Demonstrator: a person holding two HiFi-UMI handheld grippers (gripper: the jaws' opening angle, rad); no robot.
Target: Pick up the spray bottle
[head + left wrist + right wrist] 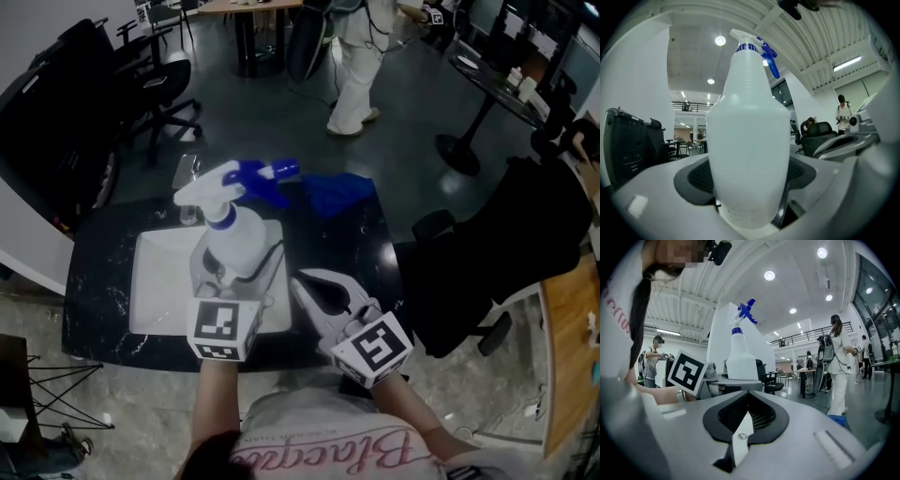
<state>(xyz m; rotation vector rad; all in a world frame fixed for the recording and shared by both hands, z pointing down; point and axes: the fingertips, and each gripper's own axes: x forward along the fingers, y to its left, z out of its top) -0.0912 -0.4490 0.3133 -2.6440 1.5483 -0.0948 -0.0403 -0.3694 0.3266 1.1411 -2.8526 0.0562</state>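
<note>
L hand-held gripper (227, 277) is clamped on the spray bottle (238, 238), jaws w/ the lower body wedged between them; the bottle stands upright and looks to be up off the white tray (155, 281) on the black table (94, 305), so the pick-up seems about done; its blue trigger (264, 174) sticks out toward 1 o'clock. R hand-held gripper (305, 287) sits at 4 o'clock of the L one, near it but apart, jaws pressed together w/ nothing in them. A blue cloth (339, 192) lies on the table at 1 o'clock from the bottle.

Risks, as I judge them: the grip is low on a tall, smooth plastic body, so a quick swing or tilt could let the top lever over and the bottle slip or twist in the jaws; squeezing harder may dent the soft wall; the R gripper is close enough to knock it if moved carelessly.
</note>
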